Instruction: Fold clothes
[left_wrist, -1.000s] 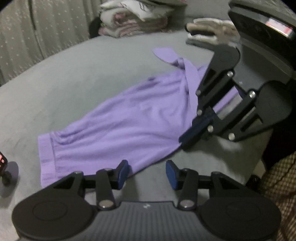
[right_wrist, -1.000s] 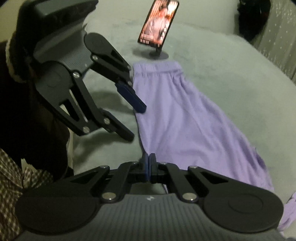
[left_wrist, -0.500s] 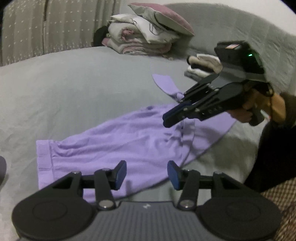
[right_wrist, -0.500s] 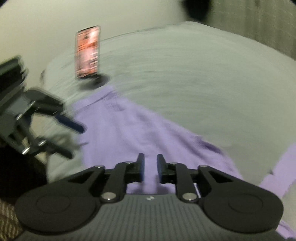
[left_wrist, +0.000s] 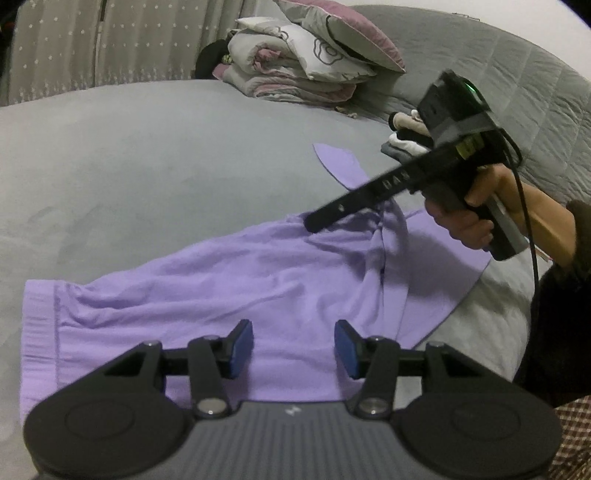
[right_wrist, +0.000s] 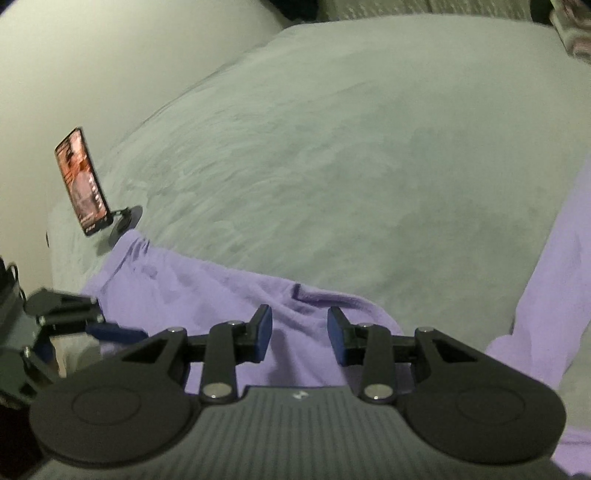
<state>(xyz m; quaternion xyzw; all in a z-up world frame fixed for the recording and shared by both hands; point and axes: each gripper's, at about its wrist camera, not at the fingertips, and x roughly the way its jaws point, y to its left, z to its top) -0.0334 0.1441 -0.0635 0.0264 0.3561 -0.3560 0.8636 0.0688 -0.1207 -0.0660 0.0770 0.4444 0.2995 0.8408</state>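
Observation:
A lilac long-sleeved garment (left_wrist: 207, 291) lies stretched across the grey bed (left_wrist: 147, 147), hem at the left, one sleeve (left_wrist: 338, 164) reaching toward the back. My left gripper (left_wrist: 293, 349) hovers open above the garment's near edge, nothing between its blue pads. In the left wrist view a hand holds my right gripper (left_wrist: 312, 225) with its tips over the garment's upper edge. In the right wrist view the right gripper (right_wrist: 299, 338) is over purple cloth (right_wrist: 207, 291), its jaws opening with nothing between them. The left gripper's fingers (right_wrist: 110, 330) show at that view's left edge.
A pile of folded bedding and a pillow (left_wrist: 306, 70) sits at the bed's far side, with a small stack of folded clothes (left_wrist: 404, 142) to its right. A phone on a stand (right_wrist: 83, 186) stands near the garment's hem. A grey quilted headboard (left_wrist: 517, 81) rises at the back right.
My right gripper went from shut to open and swung away from the left gripper toward the garment's upper part, rolling as it went. The left gripper shifted over the garment's near edge.

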